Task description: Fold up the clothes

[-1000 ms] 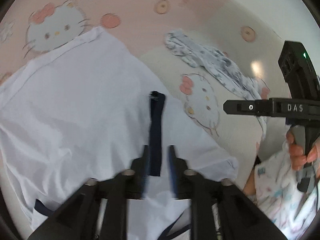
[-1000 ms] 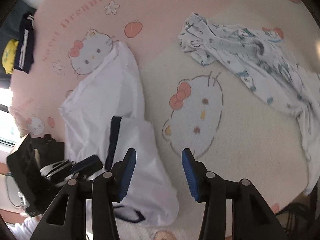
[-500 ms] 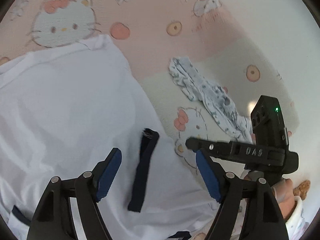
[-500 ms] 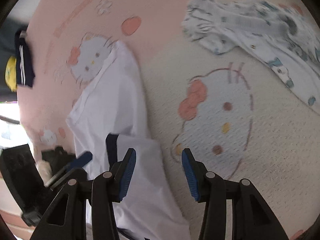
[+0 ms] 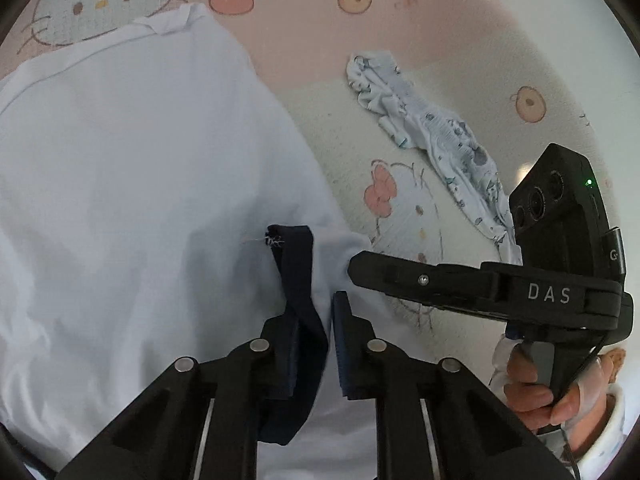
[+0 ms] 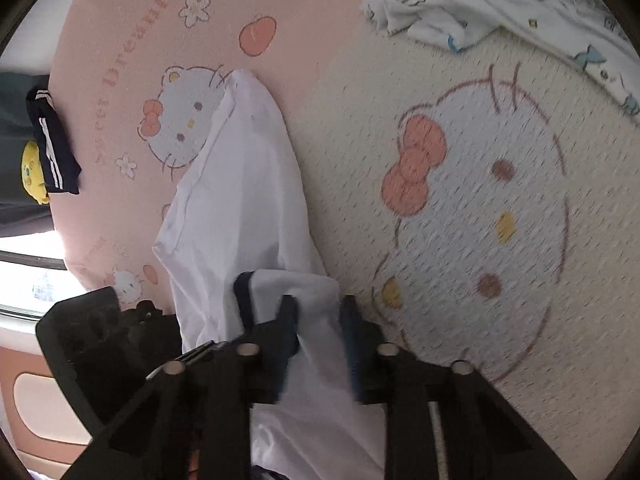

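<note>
A white garment (image 5: 140, 180) with navy trim lies spread on a cartoon-cat blanket (image 5: 320, 40). My left gripper (image 5: 316, 304) is closing, and a navy strip (image 5: 298, 264) of that garment is bunched between its pads. In the left wrist view my right gripper (image 5: 354, 270) reaches in from the right, its tip at the garment's edge. In the right wrist view the right gripper (image 6: 318, 308) is closing too, with a folded corner of the white garment (image 6: 240, 192) pinched between its pads beside a bit of navy trim (image 6: 242, 292).
A crumpled white patterned garment (image 5: 436, 140) (image 6: 500, 4) lies further out on the cream part of the blanket. Dark striped clothing (image 6: 54, 148) and a yellow toy (image 6: 32, 172) sit at the blanket's far left edge. A person's hand (image 5: 532, 392) holds the right gripper's handle.
The left gripper opened wide, moved down and closed around the navy strip. The right gripper came down toward the garment's corner and closed on the white cloth.
</note>
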{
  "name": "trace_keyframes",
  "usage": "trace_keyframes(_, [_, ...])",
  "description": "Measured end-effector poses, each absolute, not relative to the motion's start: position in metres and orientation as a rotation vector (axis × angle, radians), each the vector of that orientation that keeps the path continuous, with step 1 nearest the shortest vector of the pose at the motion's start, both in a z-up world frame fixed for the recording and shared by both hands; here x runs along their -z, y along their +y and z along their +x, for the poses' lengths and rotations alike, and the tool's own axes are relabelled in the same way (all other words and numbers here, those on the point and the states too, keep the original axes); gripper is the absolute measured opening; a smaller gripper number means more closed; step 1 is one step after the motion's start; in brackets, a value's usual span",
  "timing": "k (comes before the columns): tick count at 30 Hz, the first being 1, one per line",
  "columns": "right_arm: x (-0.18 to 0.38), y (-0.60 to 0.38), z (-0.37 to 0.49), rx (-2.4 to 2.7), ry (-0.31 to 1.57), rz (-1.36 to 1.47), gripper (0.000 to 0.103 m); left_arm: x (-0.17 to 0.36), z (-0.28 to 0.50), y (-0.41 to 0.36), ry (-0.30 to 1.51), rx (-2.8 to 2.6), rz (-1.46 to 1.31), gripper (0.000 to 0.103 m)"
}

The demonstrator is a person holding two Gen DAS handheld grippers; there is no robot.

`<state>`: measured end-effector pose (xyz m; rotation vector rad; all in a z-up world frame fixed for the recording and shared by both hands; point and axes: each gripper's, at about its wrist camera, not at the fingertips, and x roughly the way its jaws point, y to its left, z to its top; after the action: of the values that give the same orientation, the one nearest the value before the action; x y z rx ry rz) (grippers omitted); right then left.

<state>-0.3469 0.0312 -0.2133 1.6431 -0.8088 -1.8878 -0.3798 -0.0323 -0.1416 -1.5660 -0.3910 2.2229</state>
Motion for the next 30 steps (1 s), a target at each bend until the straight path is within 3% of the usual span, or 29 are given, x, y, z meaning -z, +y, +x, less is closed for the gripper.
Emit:
trace_keyframes(10, [0.188,0.004,-0.34,1.868,-0.742,1.514,0.015,0.117,-0.368,-0.06,-0.464,-2.265,-1.502,0.009])
trace_keyframes(16, [0.201,-0.012,-0.336,1.855,-0.719,1.59,0.015,0.14,-0.368,-0.078,-0.499,-2.254,-1.6,0.009])
trace_keyframes(19, [0.209,-0.012,-0.336,1.887,-0.691,1.622,0.015,0.144,-0.366,-0.081,-0.472,-2.258,-1.618,0.009])
trace_keyframes(24, [0.213,-0.014,-0.34,1.857,-0.689,1.641,0.015,0.146,-0.361,-0.067,-0.277,-2.304,-1.638,0.009])
trace_keyframes(26, [0.204,-0.01,-0.343,1.908,-0.634,1.636,0.016,0.147,-0.36,-0.07,-0.297,-2.305,-1.638,0.009])
trace_keyframes(27, [0.198,-0.007,-0.345,1.946,-0.594,1.634,0.022,0.148,-0.36,-0.072,-0.331,-2.297,-1.642,0.009])
trace_keyframes(28, [0.193,-0.005,-0.348,1.983,-0.552,1.631,0.035,0.15,-0.361,-0.075,-0.363,-2.289,-1.646,0.009])
trace_keyframes(30, [0.183,-0.008,-0.356,2.059,-0.39,1.619,0.045,0.152,-0.361,-0.079,-0.404,-2.279,-1.65,0.009])
